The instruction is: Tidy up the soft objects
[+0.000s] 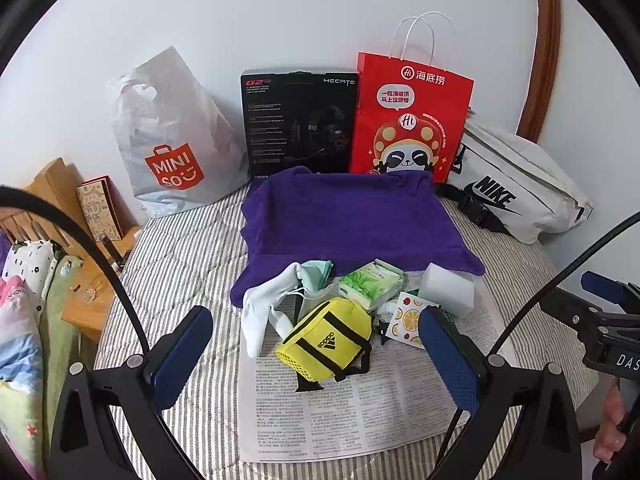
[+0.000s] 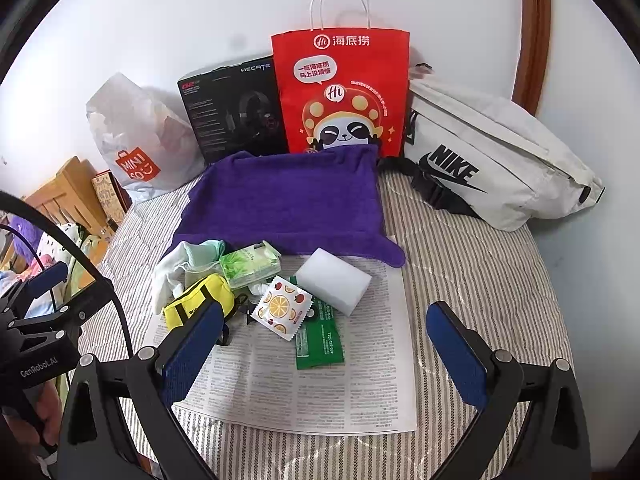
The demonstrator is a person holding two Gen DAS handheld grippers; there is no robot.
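Yellow pouch (image 1: pixel 326 340) sits at centre frame between our spread left gripper (image 1: pixel 316 360) fingers, long axis slanting upper right, while our right gripper (image 2: pixel 326 356), equally spread and empty, sees it lower left.

At upper left a grey plastic bag (image 1: pixel 168 136) reads "MINISO", the black box (image 1: pixel 298 120) "HECATE" and "G2", the red paper bag (image 1: pixel 408 120) "海底捞", the white waist bag (image 1: pixel 516 188) at right "NIKE", the yellow pouch (image 1: pixel 328 338) below centre "adidas", upside down.
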